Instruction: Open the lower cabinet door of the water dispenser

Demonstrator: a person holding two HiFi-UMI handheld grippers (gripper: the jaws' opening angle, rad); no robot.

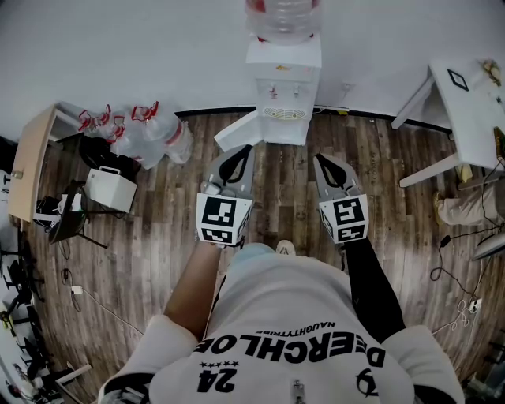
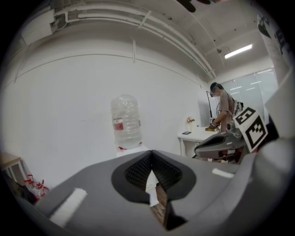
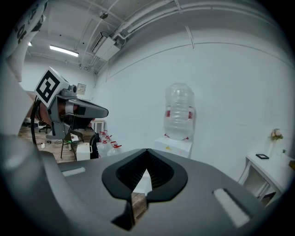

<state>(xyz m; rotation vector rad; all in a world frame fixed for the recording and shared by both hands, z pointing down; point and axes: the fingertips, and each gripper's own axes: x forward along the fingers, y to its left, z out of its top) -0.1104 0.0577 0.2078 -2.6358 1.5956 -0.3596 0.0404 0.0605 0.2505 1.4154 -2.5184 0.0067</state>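
Observation:
The white water dispenser (image 1: 282,91) stands against the far wall with a clear bottle (image 1: 282,17) on top. Its lower cabinet door (image 1: 235,132) is swung out to the left over the wood floor. My left gripper (image 1: 243,149) is shut and empty, its tips close to the swung-out door; I cannot tell if they touch. My right gripper (image 1: 321,159) hangs shut and empty, just right of the dispenser's front. In the left gripper view the left gripper (image 2: 151,152) has its jaws closed below the bottle (image 2: 126,120). In the right gripper view the right gripper (image 3: 146,151) is likewise closed, with the bottle (image 3: 179,113) behind it.
Several spare water jugs with red caps (image 1: 146,130) lie at the left wall beside a white box (image 1: 110,189) and a wooden desk (image 1: 31,162). A white table (image 1: 465,102) stands at the right. Another person (image 2: 226,108) stands by that table. Cables trail on the floor.

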